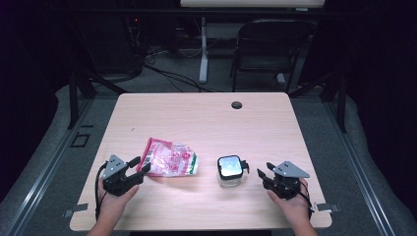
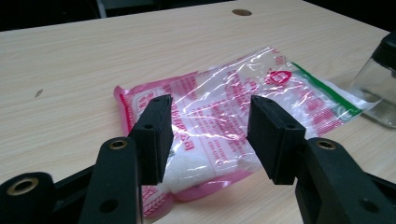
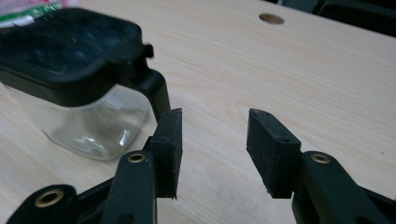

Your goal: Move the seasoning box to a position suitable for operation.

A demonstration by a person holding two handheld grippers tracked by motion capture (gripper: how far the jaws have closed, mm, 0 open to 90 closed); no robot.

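Both wide open: left gripper [image 2: 208, 135] jaws over pink bag [image 2: 224, 109], seemingly untouched; right gripper [image 3: 214, 149] beside jar [image 3: 79, 79].

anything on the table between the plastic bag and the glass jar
Nothing: bare wood separates the plastic bag from the glass jar, as the high view shows.

A: Any legible print on the plastic bag [image 2: 224, 116]?

B: Red and pink printing covers its clear film, with a red round emblem near the green-striped end, but the characters are too small and crinkled to read.

A: Anything on the glass jar [image 3: 88, 116] or its black lid [image 3: 65, 46]?

B: Nothing readable; the lid surface shows no label.
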